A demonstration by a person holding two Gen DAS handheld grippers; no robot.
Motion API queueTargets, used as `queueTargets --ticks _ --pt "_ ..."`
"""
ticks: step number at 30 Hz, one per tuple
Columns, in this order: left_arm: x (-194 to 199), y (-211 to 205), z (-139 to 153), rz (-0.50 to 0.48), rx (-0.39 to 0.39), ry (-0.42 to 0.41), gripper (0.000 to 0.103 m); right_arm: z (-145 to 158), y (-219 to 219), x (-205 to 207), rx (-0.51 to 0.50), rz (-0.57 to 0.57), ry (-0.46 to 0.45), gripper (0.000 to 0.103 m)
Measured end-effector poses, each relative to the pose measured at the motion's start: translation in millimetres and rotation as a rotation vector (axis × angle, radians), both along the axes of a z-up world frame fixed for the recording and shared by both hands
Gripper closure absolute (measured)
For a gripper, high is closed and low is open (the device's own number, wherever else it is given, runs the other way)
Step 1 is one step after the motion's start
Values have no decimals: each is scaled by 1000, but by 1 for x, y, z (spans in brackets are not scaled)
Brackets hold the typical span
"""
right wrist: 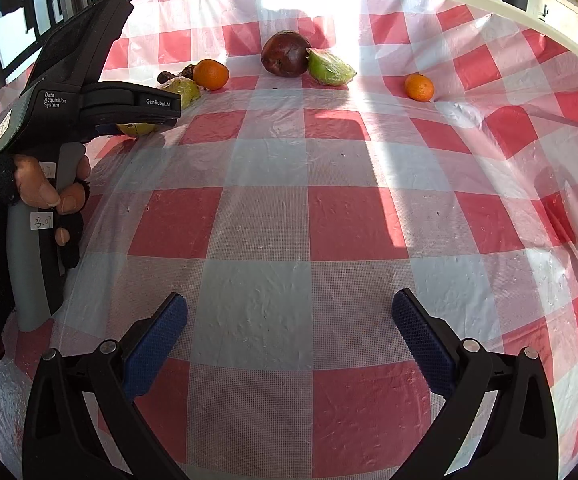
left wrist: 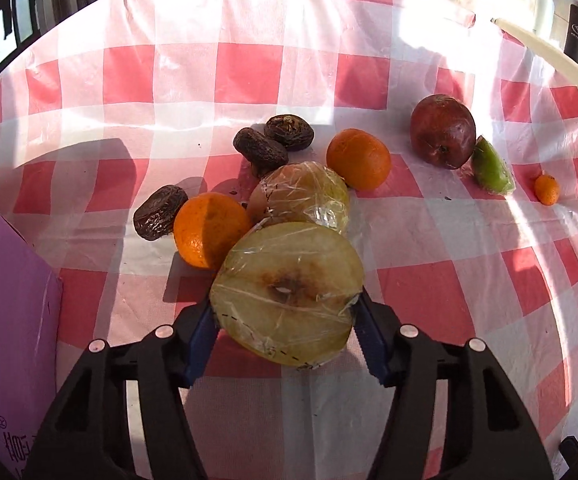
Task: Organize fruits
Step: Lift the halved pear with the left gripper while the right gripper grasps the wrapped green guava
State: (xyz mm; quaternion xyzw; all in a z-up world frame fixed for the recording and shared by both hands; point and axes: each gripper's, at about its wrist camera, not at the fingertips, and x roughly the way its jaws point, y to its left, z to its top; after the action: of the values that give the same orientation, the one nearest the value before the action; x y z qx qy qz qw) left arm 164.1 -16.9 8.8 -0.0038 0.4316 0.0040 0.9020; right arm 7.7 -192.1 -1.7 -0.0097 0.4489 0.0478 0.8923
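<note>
A: Left tongs [left wrist: 287, 316]: blue pads closed against both flanks of the cling-wrapped pale green halved apple [left wrist: 289, 292], cut face up, core browned. Right tongs [right wrist: 289, 344]: wide apart, empty, over bare bench [right wrist: 257, 216].

B: Location?

A: Near edge of the fruit cluster, beside the round orange [left wrist: 209, 230]. Step, likely: pickup. Next: lift clear; the film looks slippery.
</note>
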Motion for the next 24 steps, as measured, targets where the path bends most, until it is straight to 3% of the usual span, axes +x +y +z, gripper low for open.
queueTargets --ticks 5,11,21,24 --pt "-57 16 3 8 -91 -22 42 2 -2 0 16 -1 -3 4" --pt "-103 42 1 22 -262 -58 42 7 -15 20 107 -38 -17 5" --pt "-102 44 0 18 -286 -55 42 22 -15 127 107 -54 -124 12" --pt "-101 40 0 18 -265 -51 42 18 -25 173 142 -90 -90 16"
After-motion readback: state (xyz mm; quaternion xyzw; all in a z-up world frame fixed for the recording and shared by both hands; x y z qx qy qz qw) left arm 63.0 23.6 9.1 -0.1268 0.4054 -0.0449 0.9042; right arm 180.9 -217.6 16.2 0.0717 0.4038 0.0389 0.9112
